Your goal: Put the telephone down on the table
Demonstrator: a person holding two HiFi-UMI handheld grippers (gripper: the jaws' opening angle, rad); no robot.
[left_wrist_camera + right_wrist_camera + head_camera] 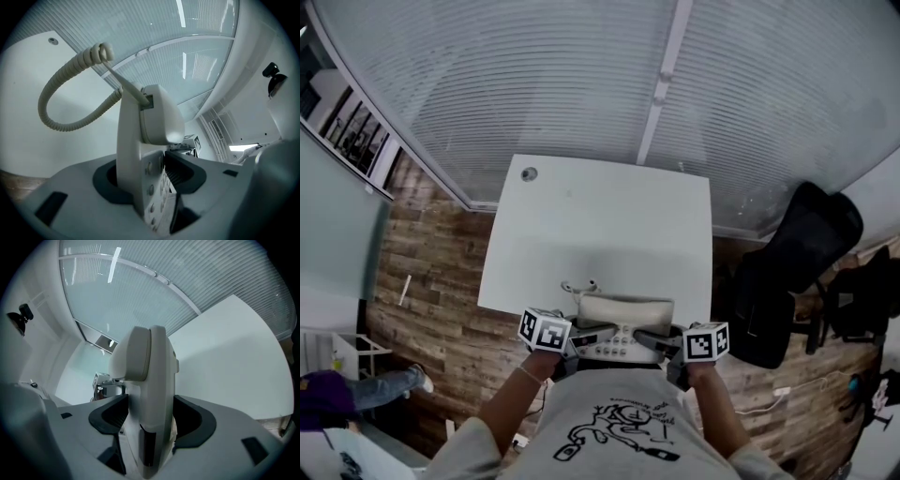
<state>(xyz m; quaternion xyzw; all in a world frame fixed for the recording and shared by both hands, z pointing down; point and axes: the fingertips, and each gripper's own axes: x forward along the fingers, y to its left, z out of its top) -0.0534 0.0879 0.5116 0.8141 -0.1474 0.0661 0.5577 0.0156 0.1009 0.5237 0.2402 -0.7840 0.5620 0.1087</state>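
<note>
Both claws hold the telephone (623, 330): the left gripper (584, 335) pinches one side and the right gripper (656, 339) pinches the other. It sits right at the near edge of the white table (600, 220) and does not look set down yet. Next, I think it should go farther over the table, come down flat, and then both claws open.

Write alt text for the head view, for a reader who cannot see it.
From above: a person holds a cream telephone between the left gripper and the right gripper, at the near edge of a white table. Window blinds lie beyond it; a black office chair stands to its right.
</note>
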